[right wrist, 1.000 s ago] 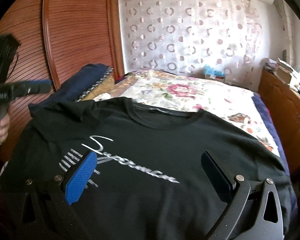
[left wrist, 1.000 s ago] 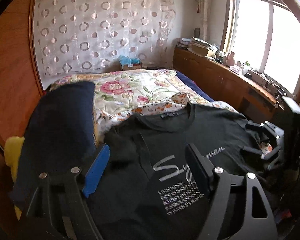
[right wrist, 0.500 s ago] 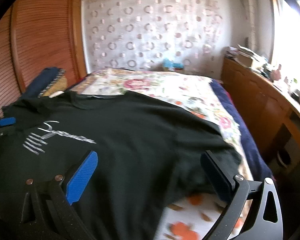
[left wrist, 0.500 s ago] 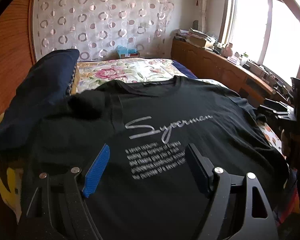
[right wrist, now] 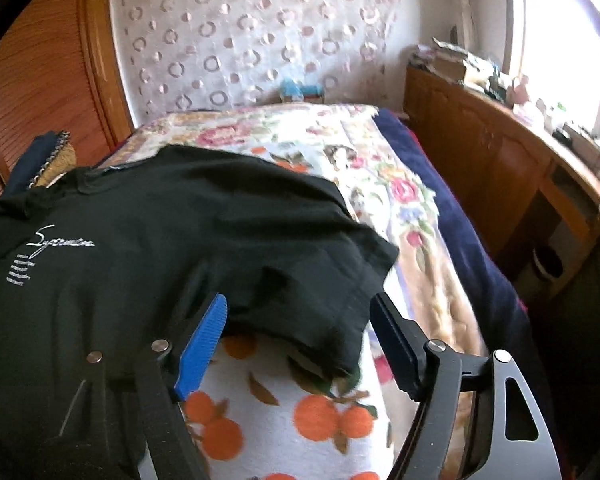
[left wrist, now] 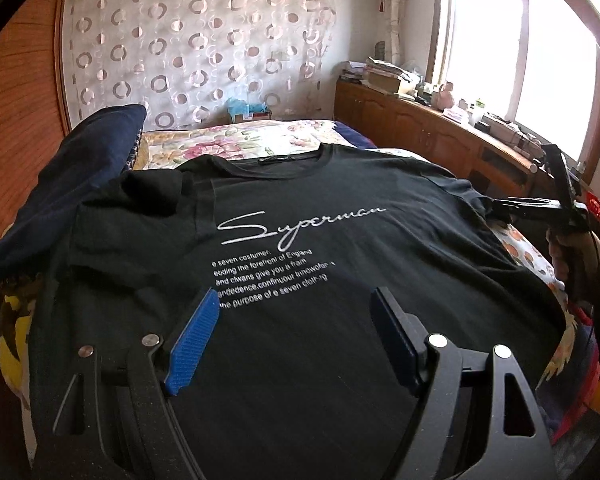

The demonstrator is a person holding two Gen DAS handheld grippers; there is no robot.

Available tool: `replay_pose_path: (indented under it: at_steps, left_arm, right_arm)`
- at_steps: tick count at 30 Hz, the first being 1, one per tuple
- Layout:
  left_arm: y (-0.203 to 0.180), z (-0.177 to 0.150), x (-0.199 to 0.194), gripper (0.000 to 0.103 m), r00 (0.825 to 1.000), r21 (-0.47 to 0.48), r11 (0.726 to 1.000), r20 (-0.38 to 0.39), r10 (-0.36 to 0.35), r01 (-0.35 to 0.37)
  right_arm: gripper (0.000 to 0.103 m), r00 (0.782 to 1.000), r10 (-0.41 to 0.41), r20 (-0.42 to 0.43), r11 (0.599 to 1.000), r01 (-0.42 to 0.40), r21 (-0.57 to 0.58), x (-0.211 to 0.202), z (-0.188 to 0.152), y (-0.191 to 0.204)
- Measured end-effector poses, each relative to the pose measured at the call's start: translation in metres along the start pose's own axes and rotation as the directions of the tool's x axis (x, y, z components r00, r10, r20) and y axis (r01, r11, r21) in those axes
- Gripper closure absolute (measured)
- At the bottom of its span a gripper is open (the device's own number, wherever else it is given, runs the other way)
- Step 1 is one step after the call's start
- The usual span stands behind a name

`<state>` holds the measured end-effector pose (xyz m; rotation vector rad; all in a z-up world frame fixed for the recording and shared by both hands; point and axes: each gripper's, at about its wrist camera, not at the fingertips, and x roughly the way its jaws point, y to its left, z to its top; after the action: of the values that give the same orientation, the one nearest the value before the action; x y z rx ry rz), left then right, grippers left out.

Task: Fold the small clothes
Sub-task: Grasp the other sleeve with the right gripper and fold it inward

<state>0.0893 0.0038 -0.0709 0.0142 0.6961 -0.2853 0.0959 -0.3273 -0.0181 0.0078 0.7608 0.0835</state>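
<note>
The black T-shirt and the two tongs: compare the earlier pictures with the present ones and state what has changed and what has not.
The right tongs swung from over the chest print to the T-shirt's right sleeve; their jaws have just been closing, with the sleeve between them, not yet pinched. The left tongs shifted from the shirt's left side to over its middle, open as before. The shirt stays spread flat on the bed, unfolded.

Daylight floods in from the window [left wrist: 540, 80], blown out to white glare. Both fisheye views bend strongly at the edges; the right wrist view is motion-blurred.
</note>
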Motion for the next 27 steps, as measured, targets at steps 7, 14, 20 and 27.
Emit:
replay_pose_path:
  at_steps: [7,14,20,27]
  left_arm:
    - [-0.011,-0.005,-0.005,0.025,1.000,0.001,1.000,0.010,-0.011,0.011]
    - [-0.018,-0.007,-0.010,0.025,1.000,0.002,1.000,0.026,-0.015,0.015]
    - [-0.021,-0.009,-0.013,0.025,0.999,0.005,1.000,0.033,-0.010,0.010]
    - [-0.020,-0.009,-0.016,0.025,0.999,0.001,1.000,0.046,-0.003,0.003]
  right_arm:
    - [0.041,0.998,0.015,-0.055,0.999,-0.014,0.030,-0.006,0.014,0.001]
    - [0.050,0.996,0.028,-0.079,0.999,-0.024,0.040,-0.002,0.024,-0.004]
    - [0.084,0.998,-0.040,-0.046,0.999,0.039,-0.028,0.006,0.028,0.000]
    - [0.093,0.998,-0.056,0.024,0.993,0.058,-0.107,-0.006,0.035,0.019]
